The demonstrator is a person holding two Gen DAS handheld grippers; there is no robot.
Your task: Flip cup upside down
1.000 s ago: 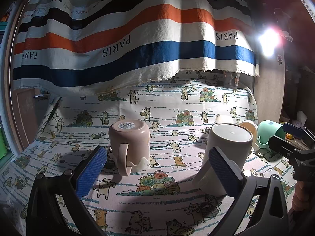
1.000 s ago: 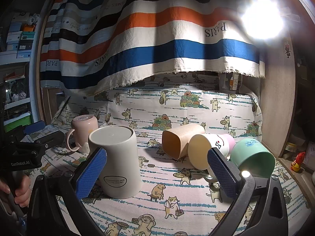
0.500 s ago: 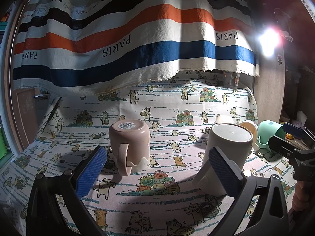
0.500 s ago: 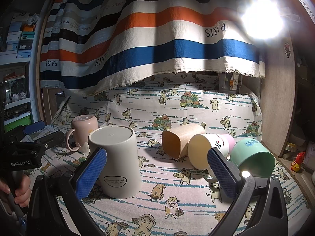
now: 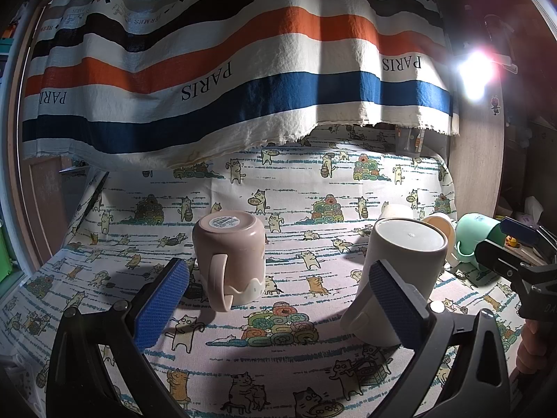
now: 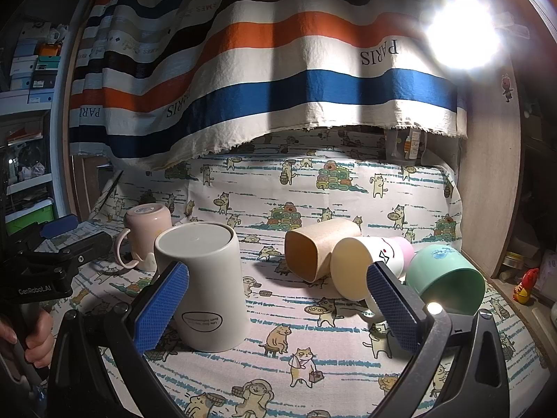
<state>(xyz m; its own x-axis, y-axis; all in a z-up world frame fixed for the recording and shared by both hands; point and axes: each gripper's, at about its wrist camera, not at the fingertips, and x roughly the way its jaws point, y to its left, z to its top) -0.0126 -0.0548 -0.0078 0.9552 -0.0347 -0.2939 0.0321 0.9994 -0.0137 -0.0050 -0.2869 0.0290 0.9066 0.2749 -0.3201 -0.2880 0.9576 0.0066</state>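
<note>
A pink mug (image 5: 229, 261) with a handle stands upside down on the cat-print cloth, also seen in the right wrist view (image 6: 146, 237). A white cup (image 5: 400, 271) stands upside down to its right, large in the right wrist view (image 6: 205, 285). A tan cup (image 6: 320, 250), a cream cup (image 6: 365, 264) and a green mug (image 6: 449, 278) lie on their sides at the right. My left gripper (image 5: 278, 306) is open and empty, in front of the pink mug and the white cup. My right gripper (image 6: 278, 310) is open and empty, between the white cup and the lying cups.
A striped cloth (image 5: 243, 69) hangs over the back of the cat-print cloth (image 6: 313, 365). A wooden side wall (image 6: 487, 191) stands at the right, with a bright lamp (image 6: 459, 35) above. Shelves with boxes (image 6: 31, 66) are at the far left.
</note>
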